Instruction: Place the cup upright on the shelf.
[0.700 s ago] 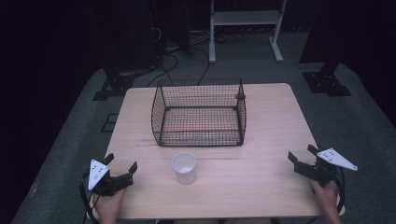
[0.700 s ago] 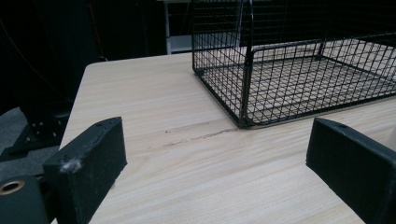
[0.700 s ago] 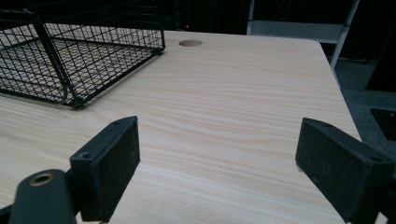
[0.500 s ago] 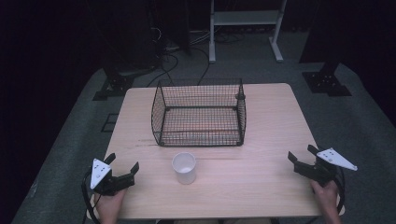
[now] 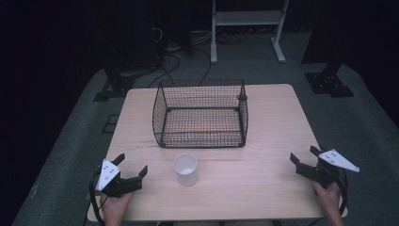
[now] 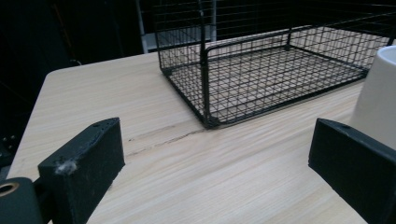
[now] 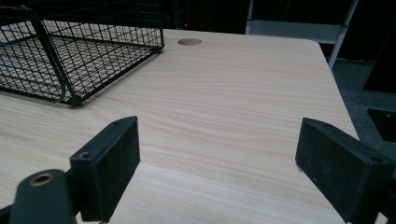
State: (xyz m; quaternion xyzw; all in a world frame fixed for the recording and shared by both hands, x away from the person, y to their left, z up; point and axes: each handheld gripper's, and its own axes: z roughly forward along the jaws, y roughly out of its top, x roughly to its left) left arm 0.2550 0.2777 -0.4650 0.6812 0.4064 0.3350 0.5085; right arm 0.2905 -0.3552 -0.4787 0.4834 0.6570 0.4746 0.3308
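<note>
A black wire basket (image 5: 201, 115) stands empty on the middle of the light wooden table (image 5: 273, 117). A white cup (image 5: 185, 169) stands upright in front of it, nearer the person. My left gripper (image 5: 131, 165) rests at the table's near left corner, open, with nothing between its jaws. In the left gripper view the cup (image 6: 377, 100) rises just beyond the right jaw and the basket (image 6: 275, 70) lies ahead. My right gripper (image 5: 304, 157) sits near the right front edge, open and empty, and its view has the basket (image 7: 70, 56) at the upper left.
A round hole (image 7: 189, 41) is cut in the tabletop near its far edge. Beyond the table stand a white metal frame (image 5: 247, 28), dark stands and cables on a grey floor. Bare wood lies between the cup and the right gripper.
</note>
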